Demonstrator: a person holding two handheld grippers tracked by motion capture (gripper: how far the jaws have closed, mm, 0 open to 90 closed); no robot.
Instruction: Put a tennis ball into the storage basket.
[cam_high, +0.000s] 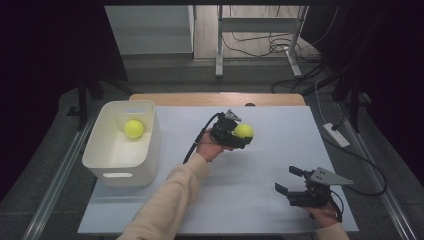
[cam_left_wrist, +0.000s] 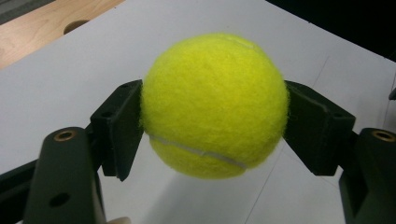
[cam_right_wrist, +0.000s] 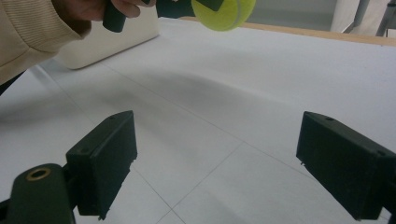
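Ball (cam_high: 133, 128) in bin (cam_high: 107, 165) — table's (cam_high: 250, 200) left

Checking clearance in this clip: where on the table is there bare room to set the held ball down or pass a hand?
Bare white table lies between the white bin and the open right gripper, and along the far edge. It is crowded at the bin, which holds another ball, and where the left gripper grips the tennis ball.

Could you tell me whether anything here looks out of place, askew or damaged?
Nothing stands out. The left gripper squarely clamps a tennis ball above the white table, a second ball lies inside the upright white bin, and the right gripper rests open.
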